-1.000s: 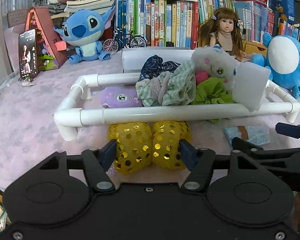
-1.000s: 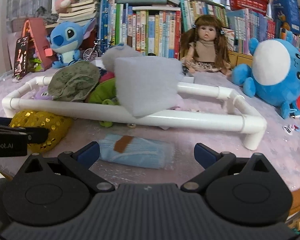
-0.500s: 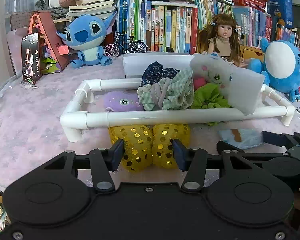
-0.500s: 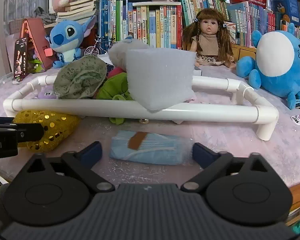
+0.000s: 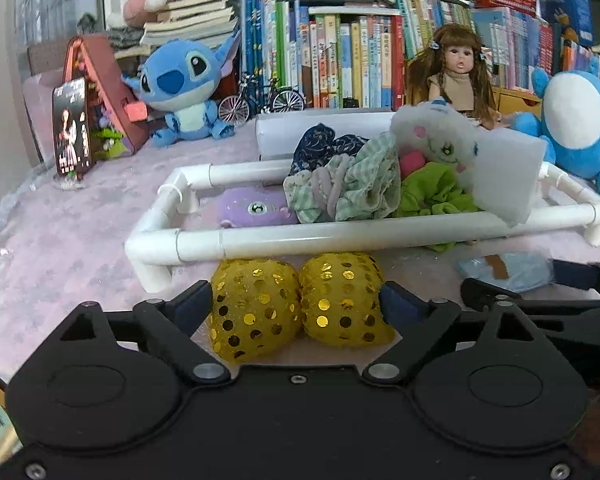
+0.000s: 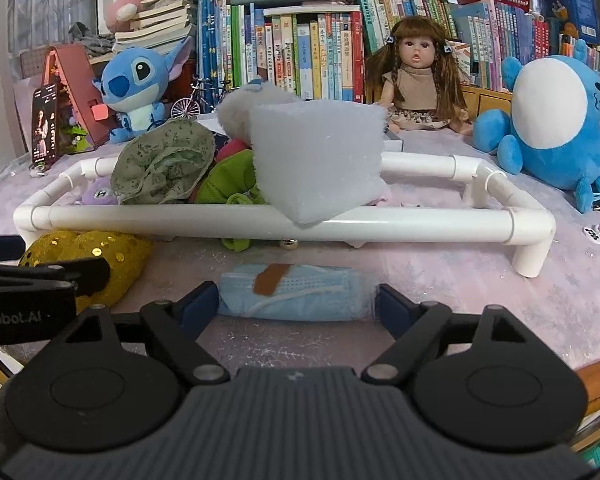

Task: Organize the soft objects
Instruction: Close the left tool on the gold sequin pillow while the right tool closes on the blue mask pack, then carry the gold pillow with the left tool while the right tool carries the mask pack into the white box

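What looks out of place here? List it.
The white foam block tilts against the pile and hangs over the frame's front pipe. A green cloth droops out under that pipe. The gold sequin toy and the blue mask pack lie outside the frame, in front of it.

Two wrist cameras sit low and close at the table's near edge, side by side, facing the bookshelf; both take in the white pipe frame [image 5: 340, 236] [image 6: 284, 222] and its heap.
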Demonstrator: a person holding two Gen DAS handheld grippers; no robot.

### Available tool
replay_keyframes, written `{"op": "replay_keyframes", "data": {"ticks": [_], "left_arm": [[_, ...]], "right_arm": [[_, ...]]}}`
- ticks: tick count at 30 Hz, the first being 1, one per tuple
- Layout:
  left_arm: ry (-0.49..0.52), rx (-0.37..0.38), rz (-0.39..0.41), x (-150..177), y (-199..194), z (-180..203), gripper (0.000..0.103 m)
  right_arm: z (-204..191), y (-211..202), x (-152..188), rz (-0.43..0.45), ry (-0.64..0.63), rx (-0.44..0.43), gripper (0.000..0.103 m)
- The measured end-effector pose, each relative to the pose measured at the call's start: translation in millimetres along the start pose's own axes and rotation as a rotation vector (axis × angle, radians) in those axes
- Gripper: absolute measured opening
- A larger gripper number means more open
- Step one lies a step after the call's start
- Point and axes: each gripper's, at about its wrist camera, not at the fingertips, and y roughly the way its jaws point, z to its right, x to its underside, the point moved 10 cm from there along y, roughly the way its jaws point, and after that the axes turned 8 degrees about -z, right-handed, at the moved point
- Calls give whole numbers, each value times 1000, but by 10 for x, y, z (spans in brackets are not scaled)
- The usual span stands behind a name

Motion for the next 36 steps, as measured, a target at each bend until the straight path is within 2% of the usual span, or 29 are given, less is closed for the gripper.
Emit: {"op": "replay_keyframes", "data": {"ticks": [5, 9, 11, 12, 14, 18, 26, 31, 33, 34, 36], "left_arm": [[-49, 11, -3, -22, 88, -48, 101], [-55, 25, -20, -12, 179, -46, 100], [-61, 38, -27, -14, 192, -42, 84], [-59, 36, -26, -18, 181, -47, 82], [-45, 33, -17, -23, 141, -38, 69], [-33, 40, -10, -31, 32, -44, 58], [-72, 86, 2, -66, -279, -122, 38], [-70, 108, 20, -93, -417, -102, 31], [-64, 105, 25, -89, -431, -87, 22], [-57, 86, 28, -84, -433, -91, 9], [-54, 99, 11, -61, -403, -74, 8]], "right_arm": [[41, 0, -2, 1, 8, 9, 87], [73, 10, 5, -2, 6, 23, 87], [91, 6, 5, -2, 3, 26, 87], [95, 2, 5, -2, 4, 24, 87], [105, -8, 4, -3, 7, 20, 87], [102, -33, -13, -4, 9, 13, 86], [102, -197, -75, 12, 2, 5, 86], [136, -353, -122, 31, 11, -2, 86], [142, -396, -142, 39, 12, -6, 86], [145, -412, -149, 43, 11, -6, 86], [160, -423, -149, 46, 15, -5, 86]]}}
